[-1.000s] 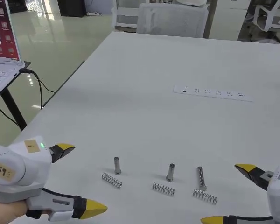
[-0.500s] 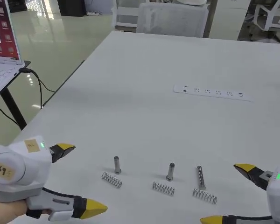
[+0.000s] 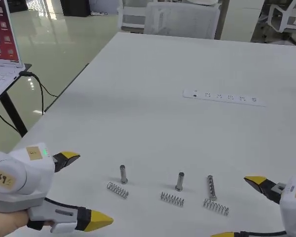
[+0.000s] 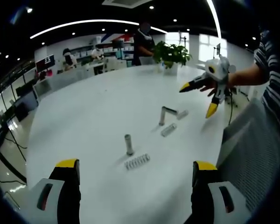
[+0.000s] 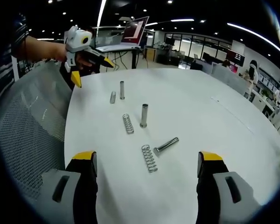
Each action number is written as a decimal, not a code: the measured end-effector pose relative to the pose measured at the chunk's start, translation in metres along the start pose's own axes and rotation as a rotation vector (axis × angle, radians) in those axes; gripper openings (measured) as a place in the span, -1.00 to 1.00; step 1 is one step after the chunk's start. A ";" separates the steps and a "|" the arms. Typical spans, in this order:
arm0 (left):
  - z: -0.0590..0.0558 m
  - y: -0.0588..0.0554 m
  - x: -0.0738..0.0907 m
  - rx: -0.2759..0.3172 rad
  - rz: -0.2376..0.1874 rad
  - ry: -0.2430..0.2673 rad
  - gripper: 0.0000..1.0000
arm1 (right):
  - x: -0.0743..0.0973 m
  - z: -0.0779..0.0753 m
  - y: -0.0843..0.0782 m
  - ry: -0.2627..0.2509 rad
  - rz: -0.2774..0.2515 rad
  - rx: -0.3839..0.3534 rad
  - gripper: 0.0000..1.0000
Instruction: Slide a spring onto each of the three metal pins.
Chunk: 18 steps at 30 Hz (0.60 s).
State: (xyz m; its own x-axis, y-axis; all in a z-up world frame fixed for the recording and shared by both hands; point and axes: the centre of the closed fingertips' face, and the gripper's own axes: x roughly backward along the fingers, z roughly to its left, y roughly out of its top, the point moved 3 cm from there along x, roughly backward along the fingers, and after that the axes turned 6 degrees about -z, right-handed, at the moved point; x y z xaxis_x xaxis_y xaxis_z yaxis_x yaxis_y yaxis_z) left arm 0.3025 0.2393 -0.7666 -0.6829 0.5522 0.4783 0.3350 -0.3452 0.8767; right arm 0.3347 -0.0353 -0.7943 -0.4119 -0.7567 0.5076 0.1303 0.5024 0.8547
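The left gripper [image 3: 88, 189] is held well left of the middle pin [image 3: 180, 181], with its jaws spread wide apart. Left of the middle pin, the left pin [image 3: 123, 174] is seen upright, and a spring [image 3: 117, 189] lies just in front of it. The middle pin is stood upright on the table [image 3: 163, 74], with a second spring [image 3: 172, 199] just before it. Just right of the middle pin, the third pin [image 3: 210, 187] is laid flat, with a third spring [image 3: 216, 207] at its near end. Farther right, the right gripper [image 3: 238, 208] is held with its jaws apart.

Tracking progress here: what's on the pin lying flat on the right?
Nothing. The lying pin rests bare on the table, with a spring loose beside one end. The pin's underside is hidden.
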 end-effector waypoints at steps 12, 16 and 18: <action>0.004 0.002 0.002 -0.001 -0.003 0.007 0.96 | -0.001 -0.012 0.010 -0.010 -0.011 -0.024 0.67; 0.006 0.002 0.000 -0.001 -0.002 0.004 0.96 | -0.006 -0.020 0.016 -0.026 -0.021 -0.063 0.62; 0.006 0.002 0.001 -0.002 -0.003 0.003 0.96 | -0.008 -0.023 0.019 -0.031 -0.025 -0.085 0.56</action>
State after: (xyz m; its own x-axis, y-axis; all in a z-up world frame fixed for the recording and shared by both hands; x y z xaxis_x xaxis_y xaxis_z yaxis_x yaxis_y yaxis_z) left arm 0.3063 0.2432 -0.7646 -0.6860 0.5508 0.4753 0.3316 -0.3448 0.8782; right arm 0.3614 -0.0291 -0.7795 -0.4432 -0.7545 0.4840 0.1951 0.4458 0.8736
